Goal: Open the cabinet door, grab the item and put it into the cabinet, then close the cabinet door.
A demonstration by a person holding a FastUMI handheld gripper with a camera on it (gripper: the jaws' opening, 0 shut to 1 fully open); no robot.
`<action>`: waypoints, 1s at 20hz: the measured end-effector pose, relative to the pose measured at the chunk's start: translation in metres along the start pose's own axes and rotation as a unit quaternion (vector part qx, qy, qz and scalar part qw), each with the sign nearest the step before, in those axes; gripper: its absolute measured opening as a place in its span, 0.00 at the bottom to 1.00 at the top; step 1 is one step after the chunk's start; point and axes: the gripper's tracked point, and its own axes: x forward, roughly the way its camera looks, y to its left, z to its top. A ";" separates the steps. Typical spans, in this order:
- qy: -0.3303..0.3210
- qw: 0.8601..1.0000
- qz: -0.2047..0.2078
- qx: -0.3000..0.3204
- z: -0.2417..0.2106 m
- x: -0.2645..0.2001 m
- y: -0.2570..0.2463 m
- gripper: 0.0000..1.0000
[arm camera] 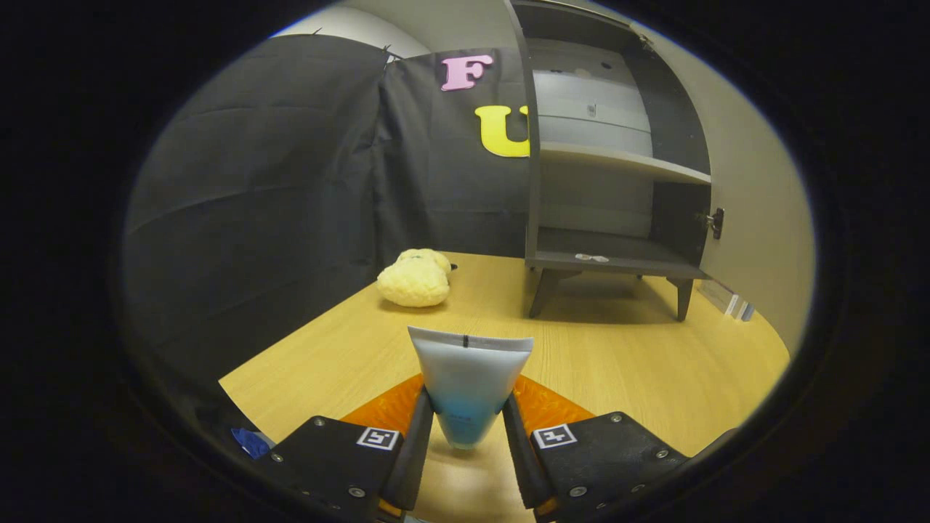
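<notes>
Black cloth backs a wooden table [617, 363], where the gripper [467, 425] pinches a white-and-blue tube [468, 381] between both fingers, crimped end up. Beyond stands the grey cabinet [617, 160], door open, shelves bare; a yellow plush toy [415, 280] lies to its left.

A pale tube [468, 385], shading to blue toward its lower end, is standing upright with its flat crimped end up, and the two fingers are pressing on its sides. The grey cabinet [617, 163] is standing open on short legs on the wooden table beyond, showing one shelf.
</notes>
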 end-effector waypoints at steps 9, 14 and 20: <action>-0.032 0.999 -0.002 -0.014 0.096 -0.010 -0.044 0.52; -0.063 0.997 -0.023 -0.023 0.160 -0.010 -0.086 0.52; -0.086 0.994 -0.065 0.004 0.255 0.022 -0.156 0.52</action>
